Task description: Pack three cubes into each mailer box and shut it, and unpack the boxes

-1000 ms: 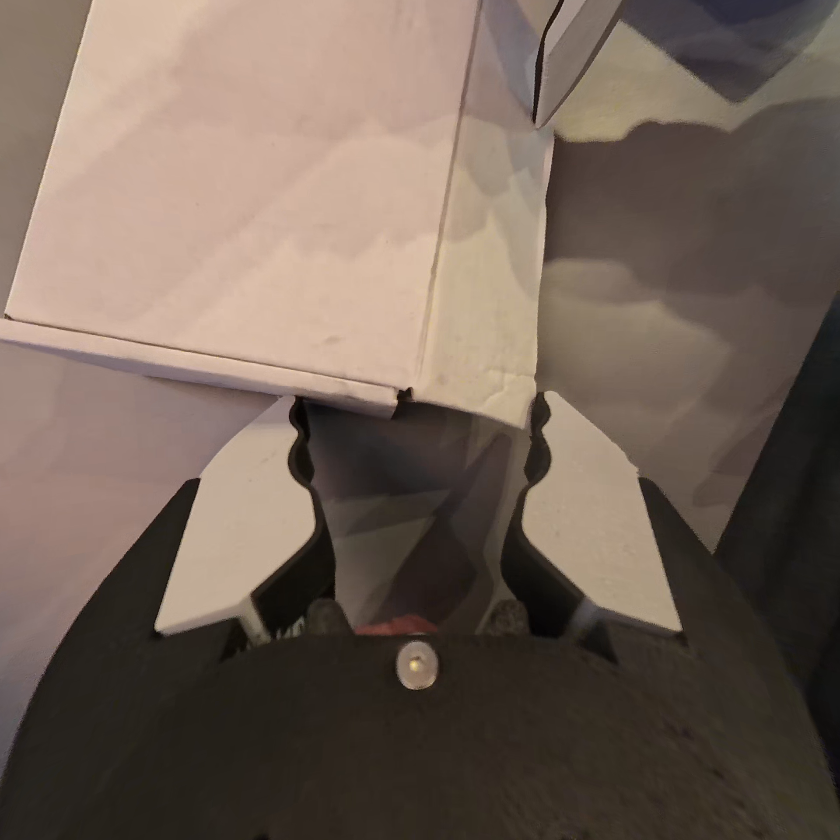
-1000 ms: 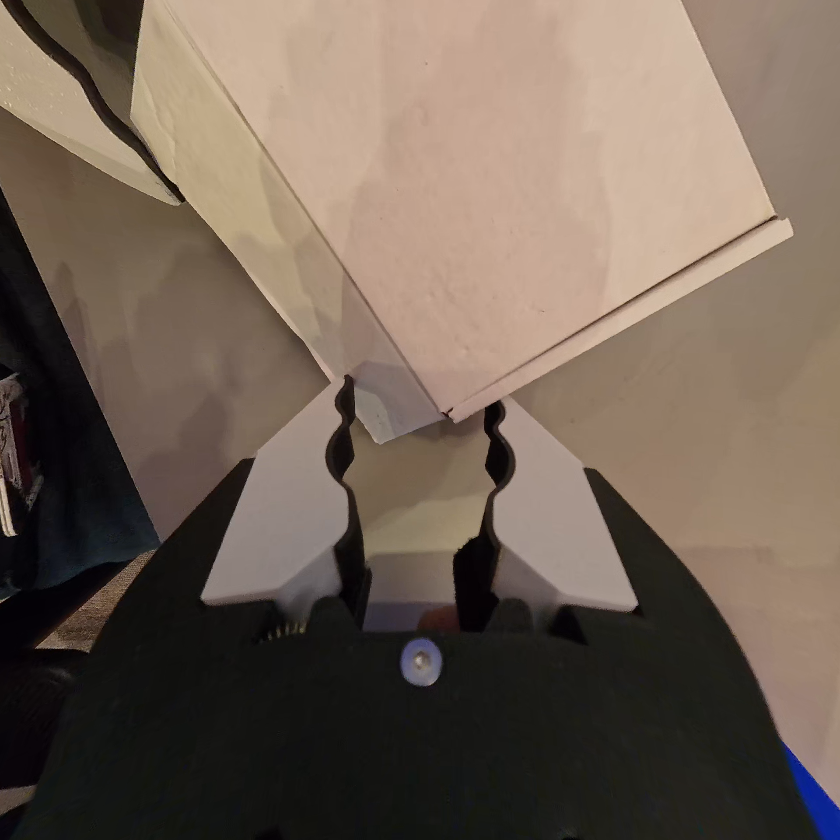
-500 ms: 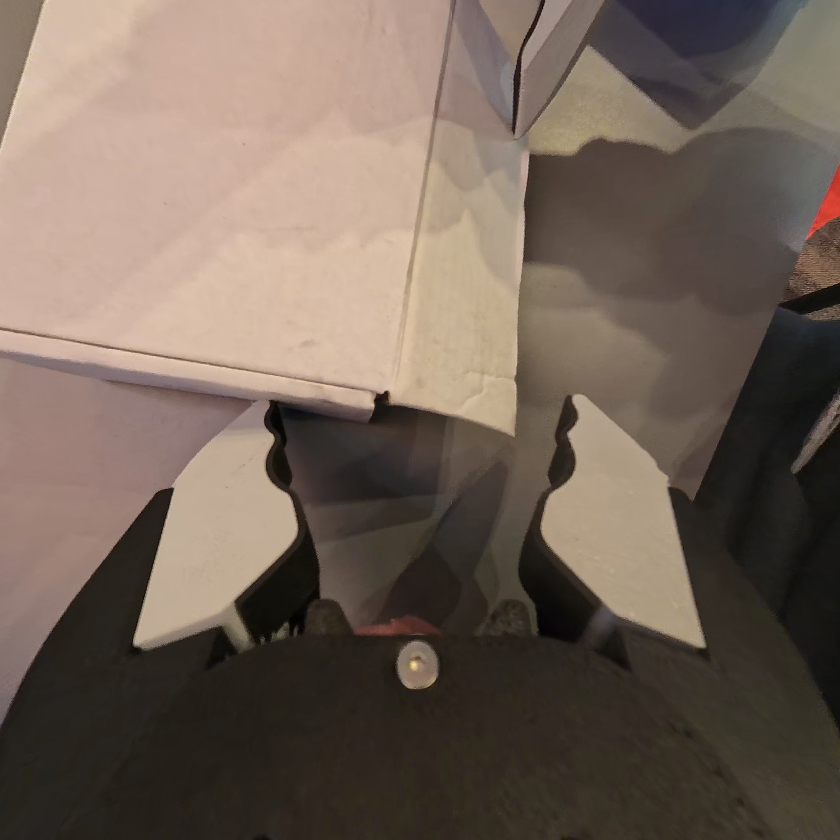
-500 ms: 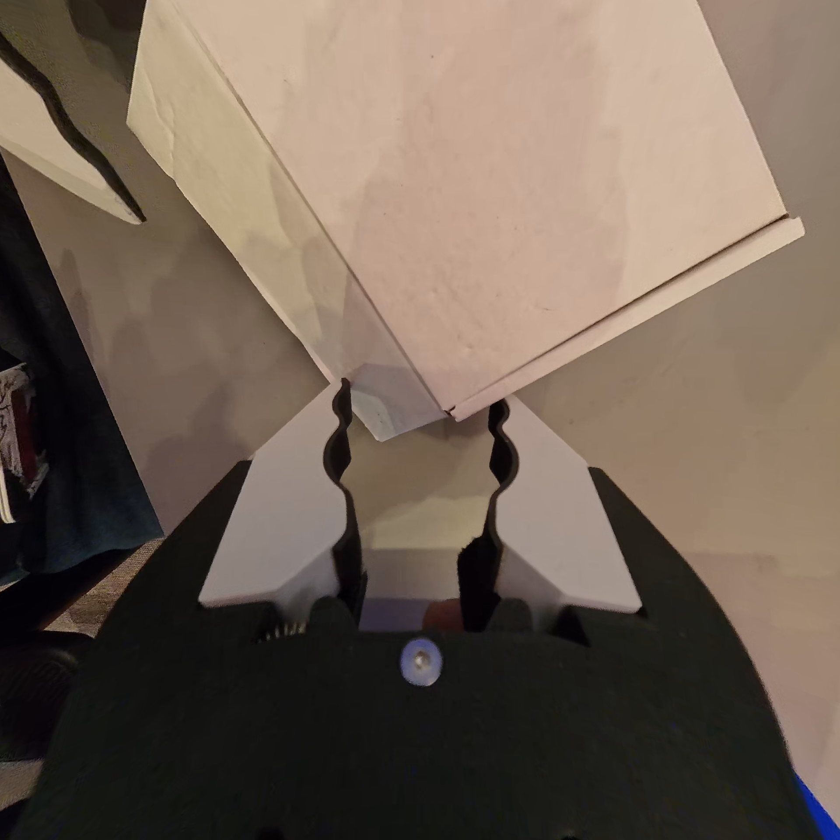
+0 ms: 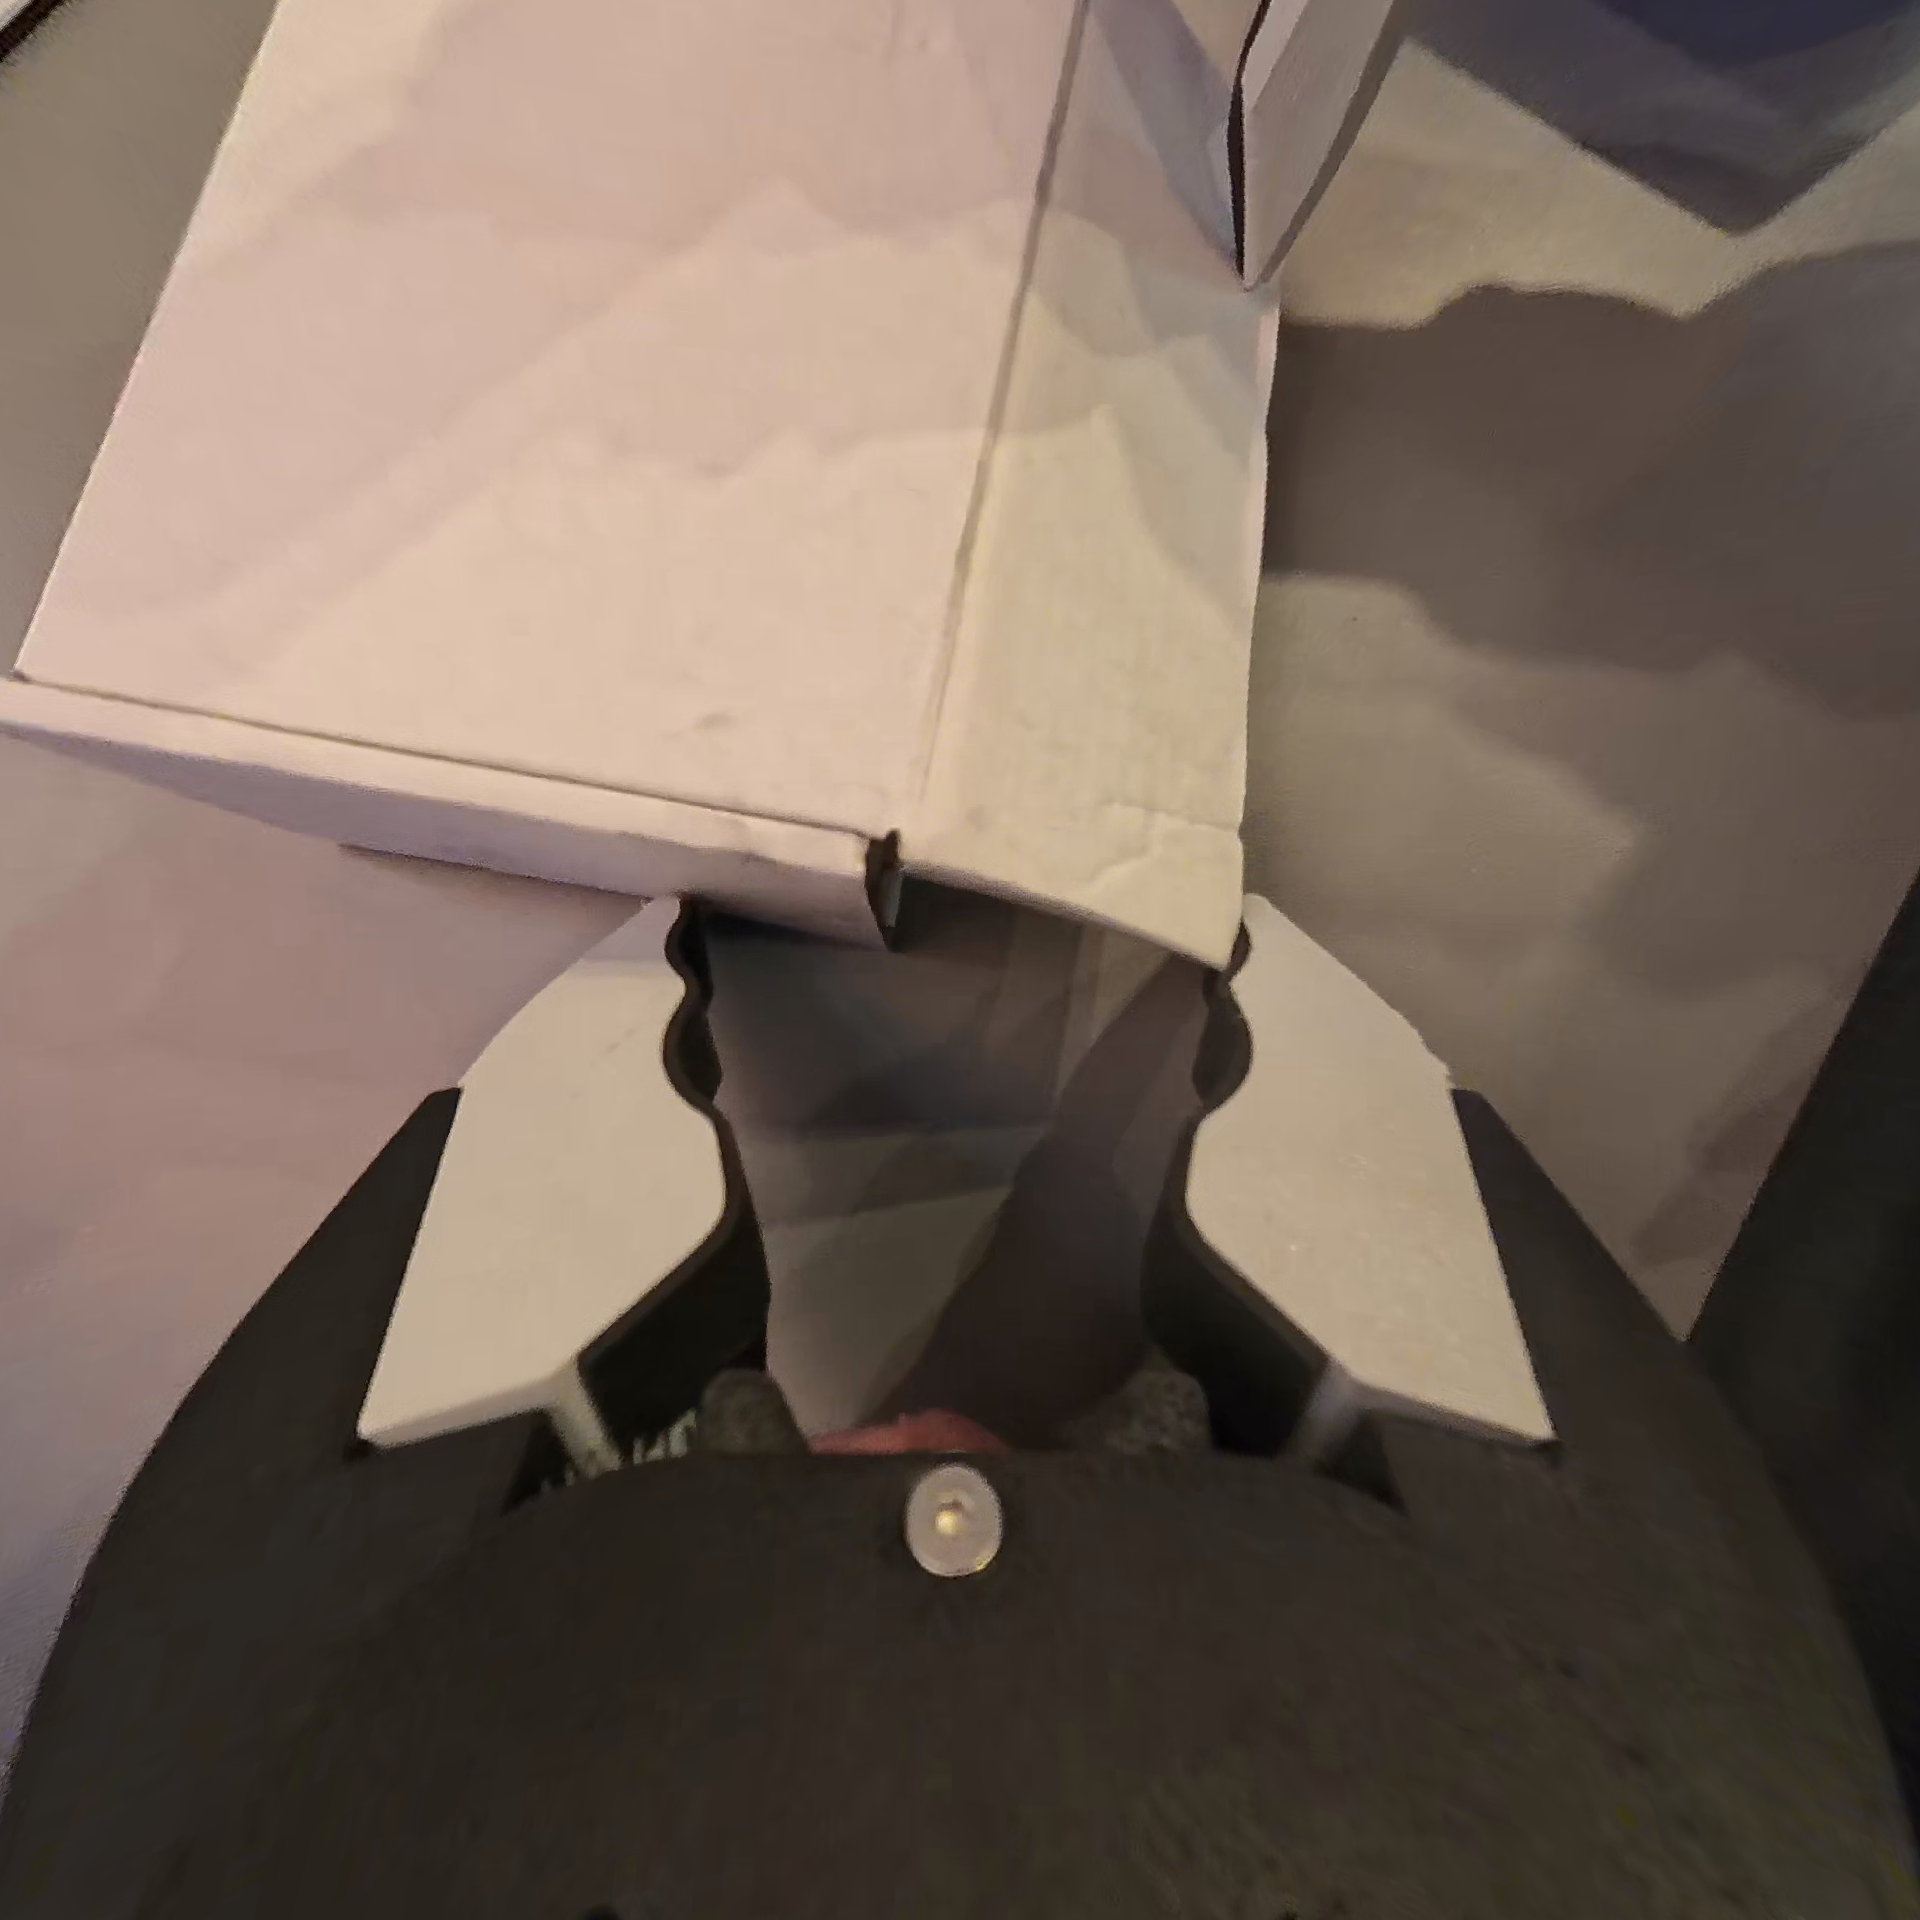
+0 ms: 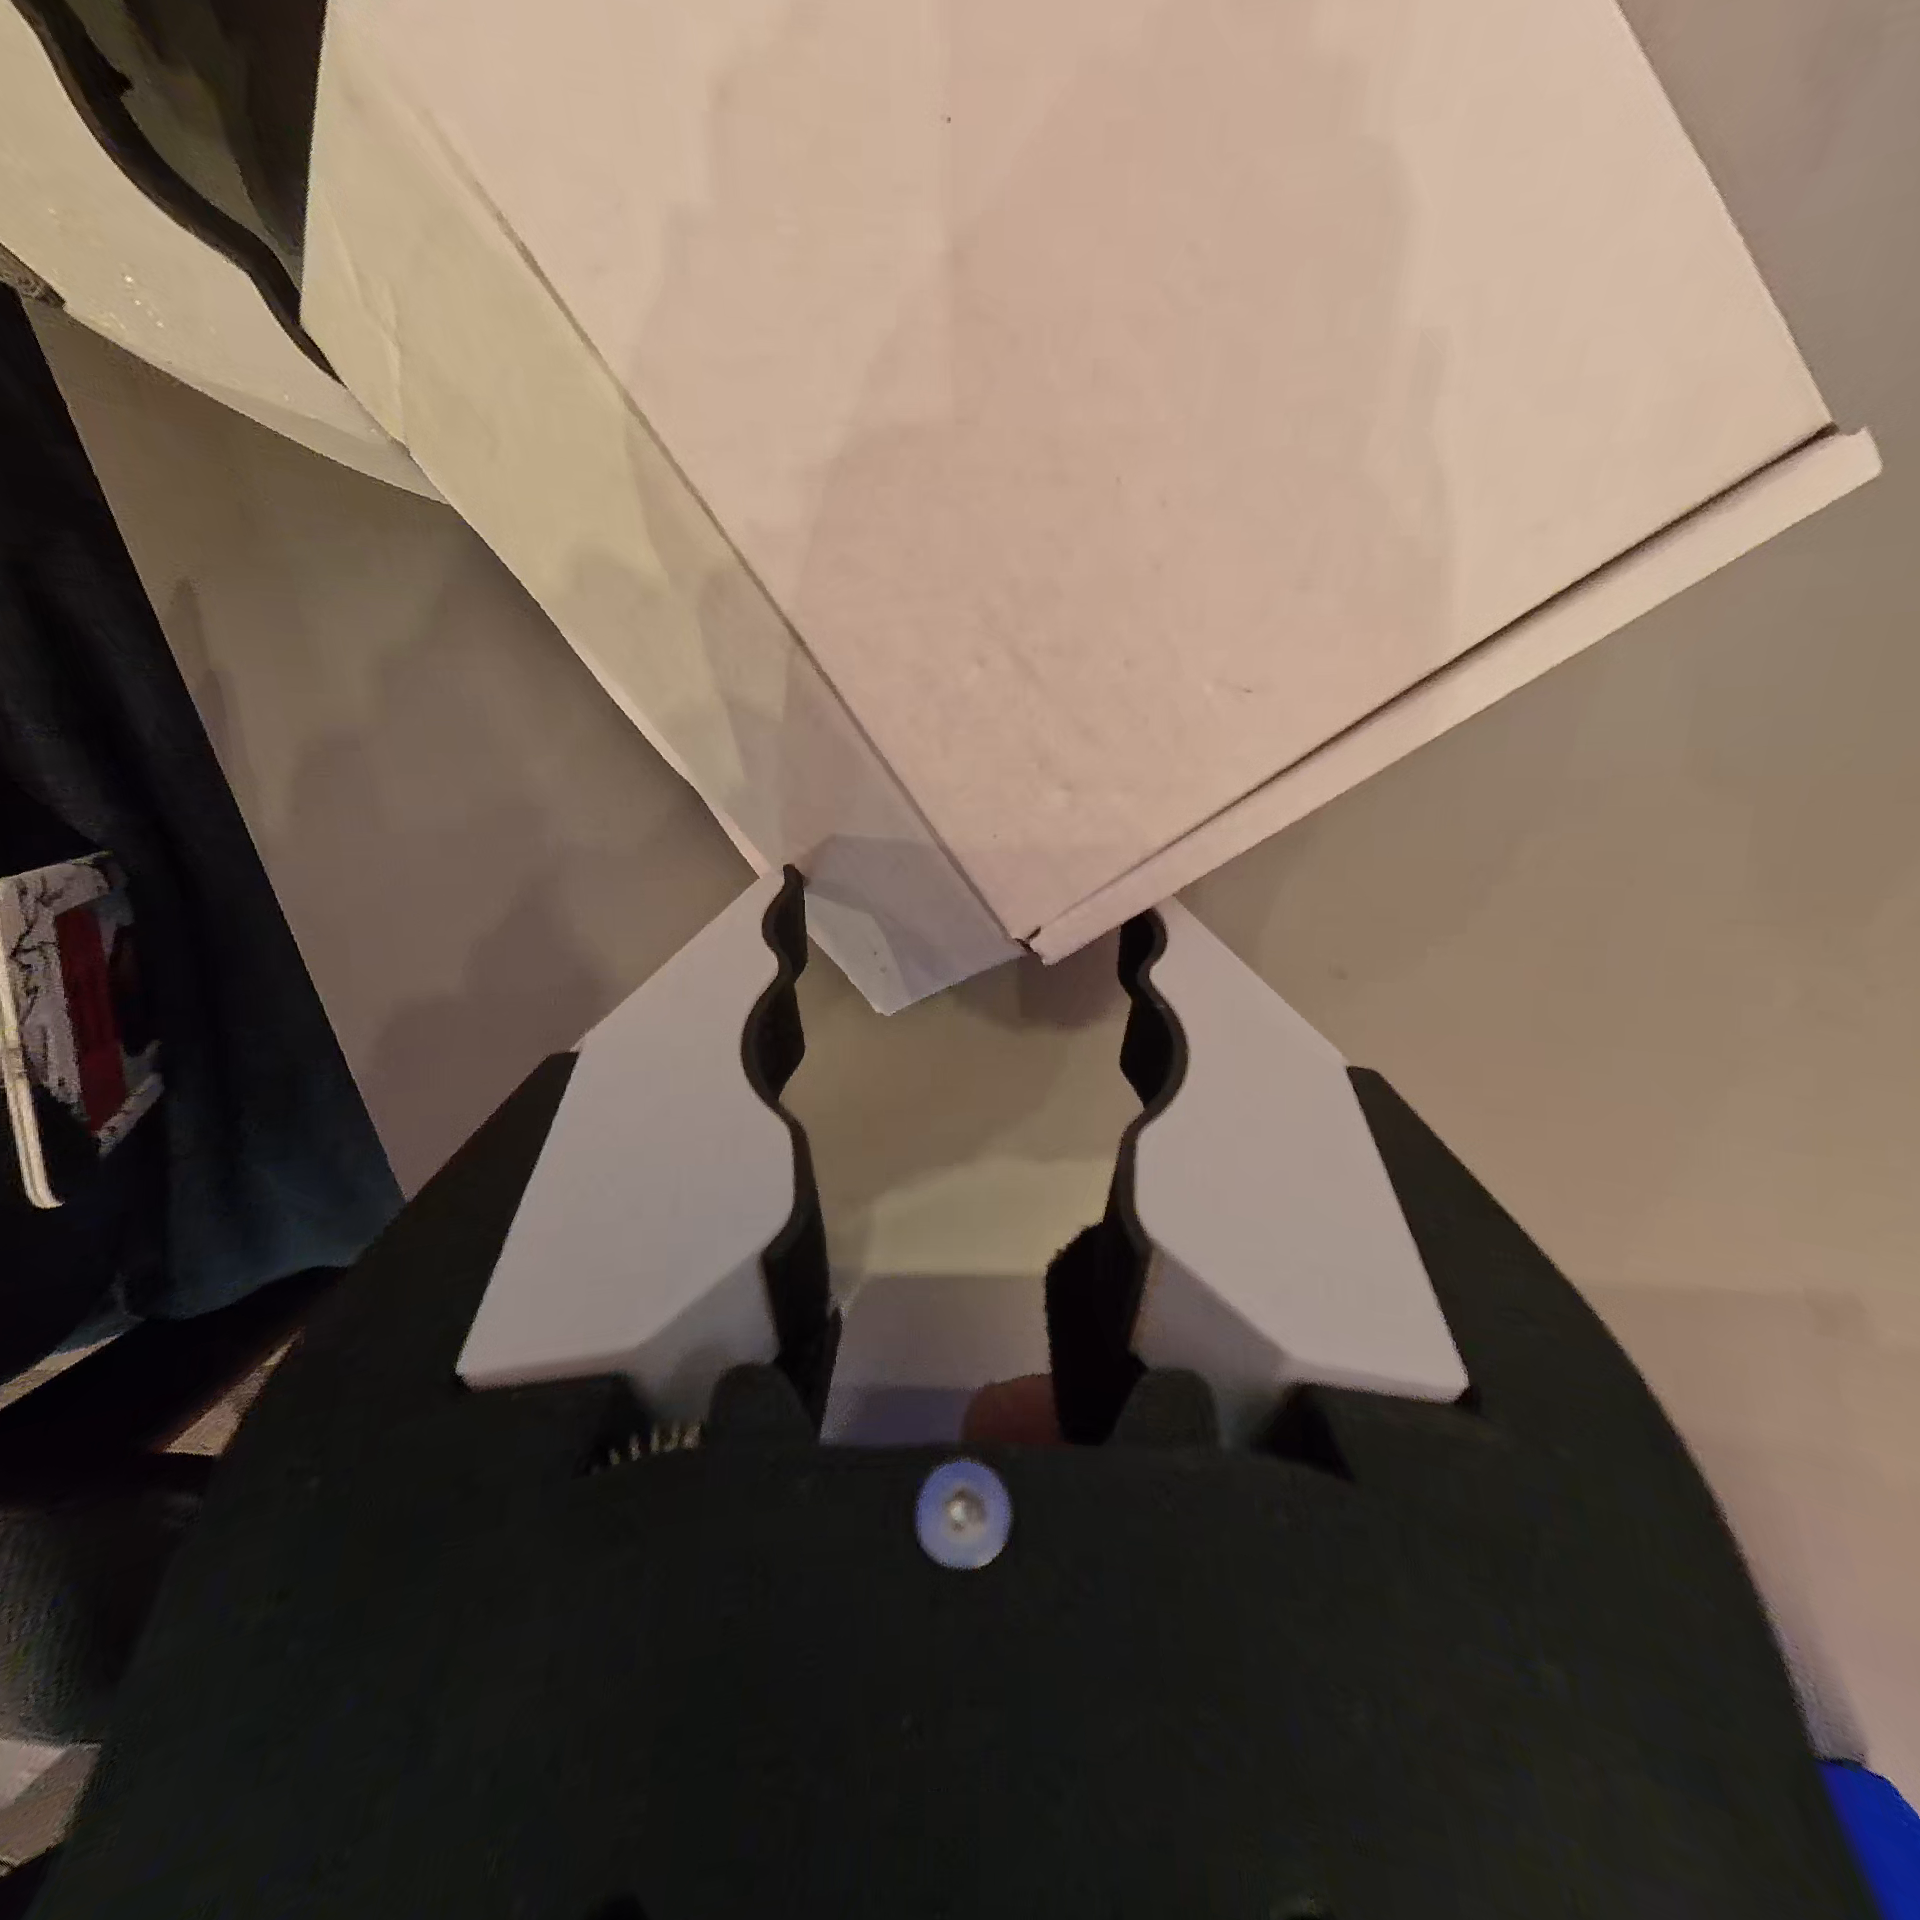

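A shut white mailer box [image 5: 623, 468] lies on the pale table. My left gripper [image 5: 956, 925] has its jaws drawn in on the box's near corner. One tip is against the front wall and the other against the side wall. My right gripper [image 6: 961, 904] pinches another corner of the same box [image 6: 1091, 416] between half-closed jaws, both tips touching it. The right gripper's finger shows at the top of the left wrist view [image 5: 1299, 125]. The left gripper's finger shows at the top left of the right wrist view [image 6: 156, 239]. No cubes are in view.
The table [image 5: 1558, 727] is pale grey with soft shadows. A person's dark clothing borders it on the right of the left wrist view [image 5: 1829, 1195] and on the left of the right wrist view [image 6: 177, 831], with a card [image 6: 62, 1018] hanging there. A blue thing [image 6: 1883, 1849] shows at the bottom right.
My left gripper opened wider half a second ago and has now drawn in again onto the box's corner. My right gripper has kept its width, and the box has shifted slightly.
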`<state>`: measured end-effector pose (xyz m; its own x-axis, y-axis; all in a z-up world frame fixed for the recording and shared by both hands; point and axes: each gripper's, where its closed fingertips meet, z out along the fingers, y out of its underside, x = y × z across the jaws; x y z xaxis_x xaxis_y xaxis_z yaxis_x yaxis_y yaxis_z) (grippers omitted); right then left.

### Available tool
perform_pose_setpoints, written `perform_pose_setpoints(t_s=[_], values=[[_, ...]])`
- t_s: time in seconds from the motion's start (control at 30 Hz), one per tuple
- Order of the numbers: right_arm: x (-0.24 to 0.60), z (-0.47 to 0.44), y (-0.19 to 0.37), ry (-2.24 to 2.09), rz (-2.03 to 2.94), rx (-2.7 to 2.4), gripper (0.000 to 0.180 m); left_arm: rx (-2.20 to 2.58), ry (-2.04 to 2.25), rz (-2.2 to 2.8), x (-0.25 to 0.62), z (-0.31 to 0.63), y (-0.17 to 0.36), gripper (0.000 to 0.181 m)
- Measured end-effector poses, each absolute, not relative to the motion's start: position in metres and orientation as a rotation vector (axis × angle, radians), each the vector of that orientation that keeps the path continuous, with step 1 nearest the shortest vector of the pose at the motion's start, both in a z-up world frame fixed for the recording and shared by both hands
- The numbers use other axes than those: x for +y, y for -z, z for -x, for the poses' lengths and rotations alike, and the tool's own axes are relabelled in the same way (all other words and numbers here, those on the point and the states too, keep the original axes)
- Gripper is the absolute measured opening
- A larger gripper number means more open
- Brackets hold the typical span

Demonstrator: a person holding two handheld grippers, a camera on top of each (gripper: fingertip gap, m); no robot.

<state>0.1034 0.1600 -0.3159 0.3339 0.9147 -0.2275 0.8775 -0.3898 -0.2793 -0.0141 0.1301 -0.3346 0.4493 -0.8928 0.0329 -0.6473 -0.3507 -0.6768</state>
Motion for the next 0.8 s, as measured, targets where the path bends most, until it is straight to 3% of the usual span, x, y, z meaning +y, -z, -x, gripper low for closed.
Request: perform_pose_setpoints(t_s=[0.23, 0.27, 0.3, 0.37, 0.53, 0.63, 0.73, 0.8], values=[[0.156, -0.104, 0.315, -0.561, 2.478, -1.695, 0.058, 1.439, 0.520, 2.092, 0.128, 0.020, 0.336, 0.088], [0.157, -0.105, 0.316, -0.543, 2.481, -1.698, 0.060, 1.472, 0.502, 2.093, 0.127, 0.022, 0.336, 0.083], [0.158, -0.106, 0.316, -0.526, 2.479, -1.710, 0.062, 1.511, 0.505, 2.078, 0.124, 0.023, 0.334, 0.049], [0.158, -0.105, 0.316, -0.535, 2.486, -1.704, 0.063, 1.542, 0.551, 2.086, 0.119, 0.024, 0.334, 0.044], [0.154, -0.103, 0.315, -0.582, 2.498, -1.673, 0.064, 1.492, 0.579, 2.095, 0.114, 0.021, 0.334, 0.069], [0.148, -0.101, 0.314, -0.631, 2.513, -1.646, 0.061, 1.461, 0.520, 2.098, 0.114, 0.019, 0.338, 0.100], [0.144, -0.100, 0.313, -0.678, 2.535, -1.609, 0.059, 1.418, 0.491, 2.101, 0.117, 0.017, 0.339, 0.106], [0.141, -0.100, 0.313, -0.695, 2.540, -1.595, 0.059, 1.372, 0.477, 2.102, 0.122, 0.018, 0.338, 0.096]])
